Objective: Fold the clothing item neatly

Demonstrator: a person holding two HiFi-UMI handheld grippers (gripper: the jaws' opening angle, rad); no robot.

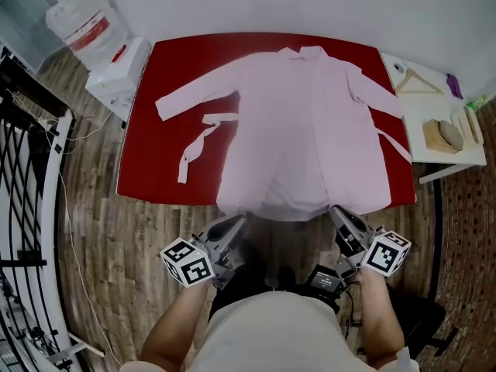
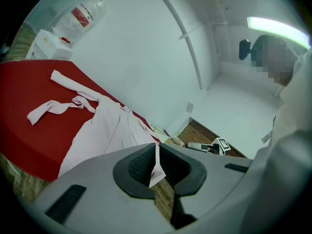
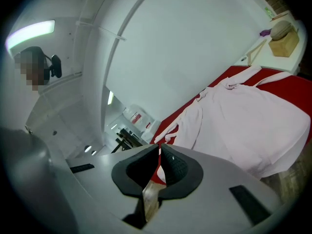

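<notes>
At centre, red table (image 1: 147, 161): under the pink robe (image 1: 310, 122).
pink robe: spread flat, hem overhanging the table's lower edge.
left gripper (image 1: 235, 223): lower left, jaws pinched on hem.
right gripper (image 1: 338, 212): lower right, jaws closed on hem.

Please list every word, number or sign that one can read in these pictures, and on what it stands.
No text here is readable.
Red label on the water bottle: print too blurred.
Black box at the person's waist: marks too small.
Left marker cube and right marker cube: square patterns only, no letters.
Robe: no print seen.
</notes>
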